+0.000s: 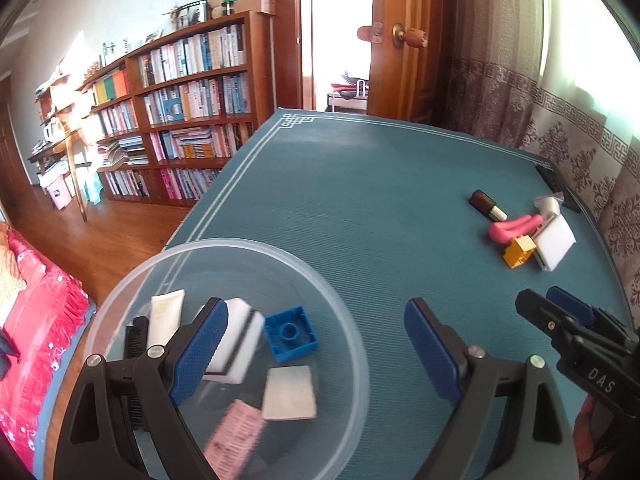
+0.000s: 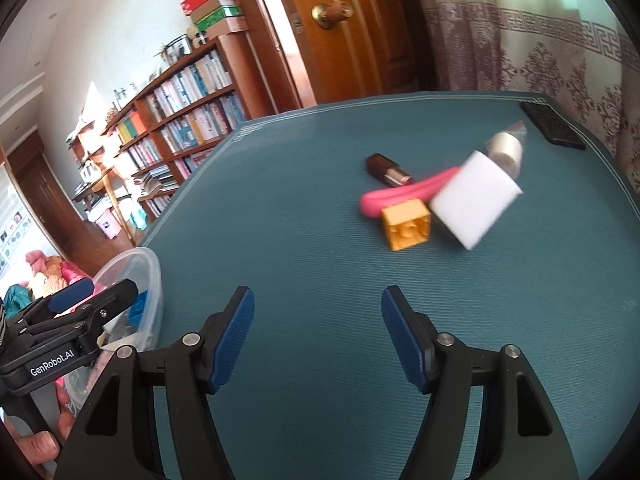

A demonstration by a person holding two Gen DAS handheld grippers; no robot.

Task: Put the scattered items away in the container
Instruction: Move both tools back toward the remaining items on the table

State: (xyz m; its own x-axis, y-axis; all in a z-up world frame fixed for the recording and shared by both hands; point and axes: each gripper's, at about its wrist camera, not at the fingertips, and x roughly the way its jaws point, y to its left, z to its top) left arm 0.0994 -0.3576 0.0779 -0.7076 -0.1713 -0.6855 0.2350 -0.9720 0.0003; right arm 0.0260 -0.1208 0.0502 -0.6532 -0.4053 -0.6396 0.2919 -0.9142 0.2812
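The remaining scattered items are lying ahead and slightly right of the right gripper (image 2: 318,336), whose jaws are standing apart and empty. Nearest is the yellow plastic building block (image 2: 406,226), touching the white foam sponge block (image 2: 474,200); the curved pink rubbery piece (image 2: 400,194) is running its long axis left to right behind them, beside a dark brown lipstick tube (image 2: 386,170). The left gripper (image 1: 316,350), likewise apart, is hovering over the clear round plastic container (image 1: 352,320), well apart from the pile, so the right arm looks better placed. The teal ribbed surface (image 2: 280,184) is sitting in a room with a wooden bookshelf (image 1: 192,92).
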